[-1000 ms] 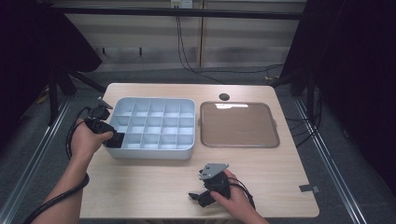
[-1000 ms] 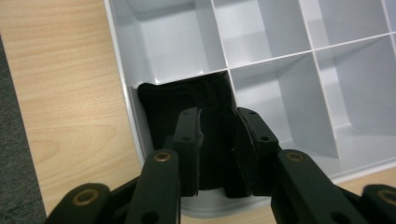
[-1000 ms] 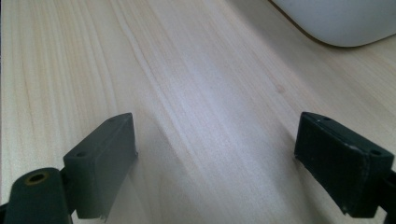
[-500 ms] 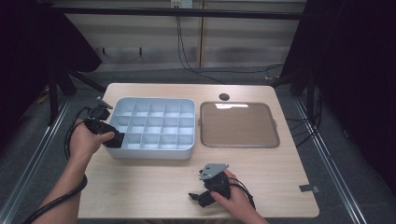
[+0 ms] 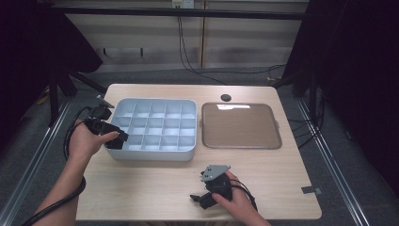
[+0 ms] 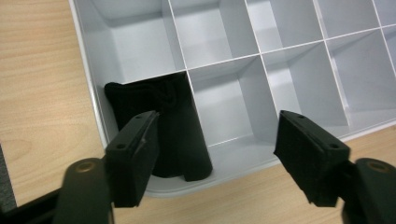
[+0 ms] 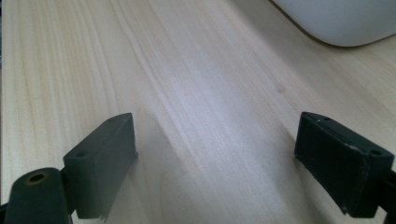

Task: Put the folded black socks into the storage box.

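A pale blue-grey divided tray (image 5: 155,155) sits left of centre on the wooden table. A black folded cloth piece (image 6: 173,126) lies in its near-left corner compartment (image 6: 140,70). My left gripper (image 5: 115,139) hovers over that corner. Its jaws have just been opening, and its pads (image 6: 135,158) now stand apart above the cloth without touching it; the left gripper (image 6: 219,158) is open. My right gripper (image 5: 197,200) rests near the table's front edge, open over bare wood (image 7: 217,163), with nothing between its fingers.
A flat brown-bottomed tray (image 5: 275,126) lies right of the divided tray. A small dark round spot (image 5: 226,97) marks the table's far side. A corner of the divided tray (image 7: 336,18) shows in the right gripper view. Cables trail from both grippers.
The left gripper's jaws have spread apart over the tray's near-left corner. Both hands stay about where they were.
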`<state>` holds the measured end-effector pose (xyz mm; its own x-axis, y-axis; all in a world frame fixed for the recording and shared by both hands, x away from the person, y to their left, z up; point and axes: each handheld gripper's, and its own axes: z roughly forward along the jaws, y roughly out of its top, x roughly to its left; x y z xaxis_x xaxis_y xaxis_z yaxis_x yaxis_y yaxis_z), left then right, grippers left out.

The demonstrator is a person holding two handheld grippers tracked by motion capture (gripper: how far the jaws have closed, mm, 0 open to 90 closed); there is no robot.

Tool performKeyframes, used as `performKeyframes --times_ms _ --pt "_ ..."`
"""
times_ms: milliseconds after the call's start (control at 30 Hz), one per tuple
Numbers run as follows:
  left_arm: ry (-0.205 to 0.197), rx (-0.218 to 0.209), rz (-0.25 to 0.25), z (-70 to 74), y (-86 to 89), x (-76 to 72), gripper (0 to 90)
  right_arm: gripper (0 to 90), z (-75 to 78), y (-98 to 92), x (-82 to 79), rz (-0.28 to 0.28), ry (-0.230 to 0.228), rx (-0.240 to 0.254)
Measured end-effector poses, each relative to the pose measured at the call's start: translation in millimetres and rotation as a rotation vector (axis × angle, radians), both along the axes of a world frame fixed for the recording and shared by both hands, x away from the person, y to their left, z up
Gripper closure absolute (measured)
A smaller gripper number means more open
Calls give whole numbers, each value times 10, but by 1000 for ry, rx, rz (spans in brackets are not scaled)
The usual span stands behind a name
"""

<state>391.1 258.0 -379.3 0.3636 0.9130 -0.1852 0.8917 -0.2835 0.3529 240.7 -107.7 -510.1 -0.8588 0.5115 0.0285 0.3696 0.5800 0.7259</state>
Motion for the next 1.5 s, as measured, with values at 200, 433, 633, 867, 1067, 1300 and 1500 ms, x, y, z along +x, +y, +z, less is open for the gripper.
performKeyframes --times_ms 200,433,633,867,1067,1300,1500 --pt "-2 -10 -17 4 20 -29 236 120 0 0 0 0 0 0" --pt "-4 -22 -23 8 8 -68 195 120 0 0 0 0 0 0" --pt "-3 -40 -33 2 -7 -108 186 120 0 0 0 0 0 0" --pt "-1 -49 -60 5 -30 -177 181 118 0 4 2 0 3 1" --pt "0 -64 -81 35 -41 -245 181 116 0 10 6 1 6 1" --pt "-16 -76 -109 23 -88 -321 181 116 0 10 7 2 5 1" --pt "-9 -95 -131 -28 -97 -371 182 116 0 8 7 4 4 0"
